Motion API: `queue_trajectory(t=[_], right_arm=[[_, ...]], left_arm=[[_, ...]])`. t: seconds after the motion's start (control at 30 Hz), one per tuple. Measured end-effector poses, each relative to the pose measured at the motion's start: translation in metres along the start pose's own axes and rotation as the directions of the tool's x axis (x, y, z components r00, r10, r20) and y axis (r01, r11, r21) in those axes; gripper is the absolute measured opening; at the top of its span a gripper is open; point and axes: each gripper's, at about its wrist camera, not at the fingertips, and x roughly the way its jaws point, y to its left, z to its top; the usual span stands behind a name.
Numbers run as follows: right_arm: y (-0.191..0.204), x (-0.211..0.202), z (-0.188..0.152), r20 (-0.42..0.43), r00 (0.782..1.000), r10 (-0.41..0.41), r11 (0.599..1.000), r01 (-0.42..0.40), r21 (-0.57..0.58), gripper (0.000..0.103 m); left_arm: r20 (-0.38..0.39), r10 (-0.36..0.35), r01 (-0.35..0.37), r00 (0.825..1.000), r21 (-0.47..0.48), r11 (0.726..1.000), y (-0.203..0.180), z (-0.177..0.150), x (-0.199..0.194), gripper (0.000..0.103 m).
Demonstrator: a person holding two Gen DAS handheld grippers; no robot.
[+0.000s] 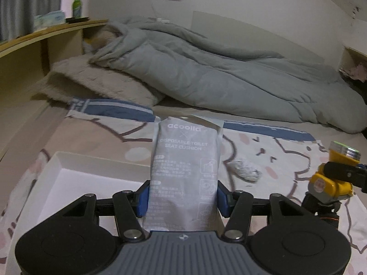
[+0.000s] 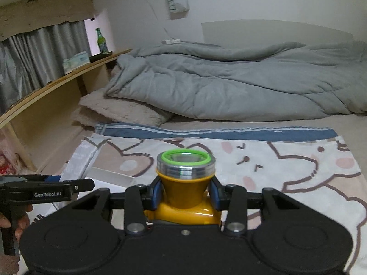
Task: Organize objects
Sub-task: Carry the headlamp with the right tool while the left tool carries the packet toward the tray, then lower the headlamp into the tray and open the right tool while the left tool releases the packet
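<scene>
My left gripper (image 1: 182, 200) is shut on a grey "disposable toilet seat cushion" packet (image 1: 187, 160), held upright above the near edge of a white box (image 1: 58, 160) on the bed. My right gripper (image 2: 185, 193) is shut on a yellow headlamp (image 2: 185, 183) with a green-ringed lens, held above the cartoon-print cloth (image 2: 286, 160). In the left wrist view the headlamp (image 1: 330, 178) and right gripper (image 1: 344, 171) show at the right edge. In the right wrist view the left gripper (image 2: 68, 186) and packet (image 2: 80, 162) show at the left.
A small grey-white crumpled wad (image 1: 245, 170) lies on the cloth right of the packet. A grey duvet (image 1: 218, 73) and beige pillow (image 1: 98, 84) fill the back of the bed. A wooden shelf (image 2: 57, 84) at left carries a green bottle (image 2: 102, 41) and tissue pack (image 2: 75, 61).
</scene>
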Motion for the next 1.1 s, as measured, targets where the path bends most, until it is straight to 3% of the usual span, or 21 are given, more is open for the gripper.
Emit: queue_trajectory(t=[0.37,0.57,0.73,0.97,1.1], right_arm=[[0.052,0.007,0.002,-0.003,0.996,0.087,0.995,-0.088,-0.038,0.042],[0.081,0.009,-0.001,-0.008,0.989,0.145,0.987,-0.145,-0.063,0.042],[0.102,0.007,0.002,0.041,0.986,0.164,0.984,-0.161,-0.074,0.042],[0.131,0.027,0.012,0.036,0.978,0.205,0.978,-0.203,-0.041,0.043],[0.150,0.059,0.007,-0.008,0.978,0.210,0.977,-0.210,0.019,0.042]], left_arm=[[-0.011,0.071,-0.071,0.997,-0.043,0.997,0.065,-0.008,-0.006,0.057],[0.021,0.132,-0.130,0.991,-0.077,0.989,0.110,-0.014,-0.004,0.057],[0.003,0.185,-0.184,0.983,-0.119,0.976,0.146,-0.022,0.011,0.057],[-0.040,0.203,-0.206,0.978,-0.115,0.972,0.164,-0.030,0.030,0.058],[-0.063,0.200,-0.204,0.978,-0.050,0.978,0.159,-0.035,0.039,0.059]])
